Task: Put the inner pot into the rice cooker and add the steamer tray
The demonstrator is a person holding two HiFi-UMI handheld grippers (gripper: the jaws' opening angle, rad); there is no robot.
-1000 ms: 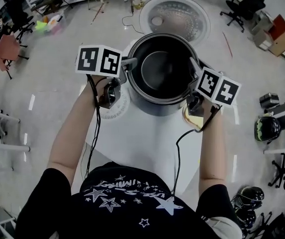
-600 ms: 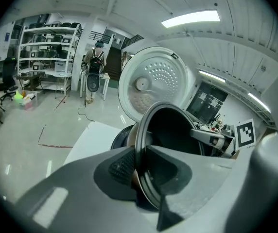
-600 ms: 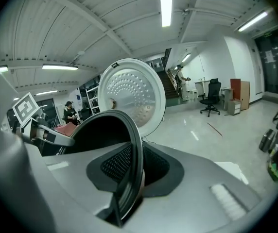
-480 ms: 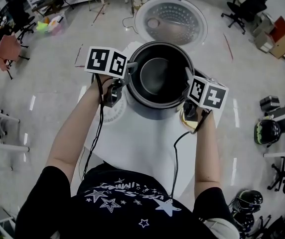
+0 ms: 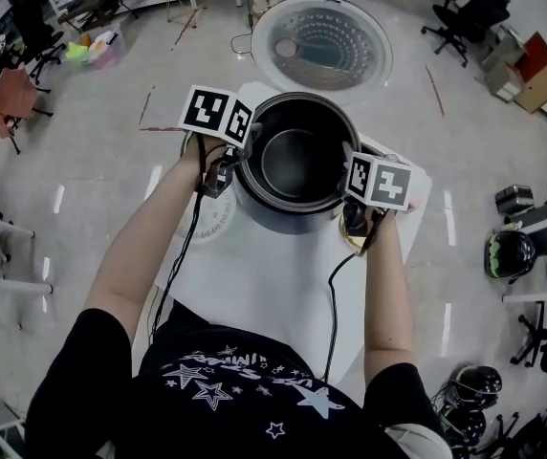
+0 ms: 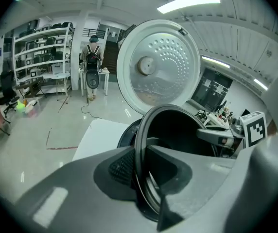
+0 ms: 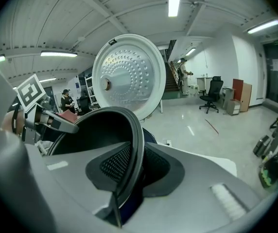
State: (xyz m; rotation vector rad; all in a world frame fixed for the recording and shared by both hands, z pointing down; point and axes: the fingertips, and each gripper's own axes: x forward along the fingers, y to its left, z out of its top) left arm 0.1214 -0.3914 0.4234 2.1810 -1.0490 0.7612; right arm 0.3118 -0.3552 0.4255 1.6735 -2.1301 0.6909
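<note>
Both jaws pairs clamped the inner pot [image 5: 297, 161] by its rim, left gripper [image 5: 239, 151] opposite right gripper [image 5: 349, 185]. It had moved forward toward the rice cooker's open lid [image 5: 321, 41]; lowering looked next.

The inner pot [image 5: 297, 161] is at the table's [image 5: 283, 295] far edge, with the raised lid [image 5: 321, 44] behind it. The left gripper [image 5: 242, 151] clasps its left rim, the right gripper [image 5: 348, 187] its right.
</note>
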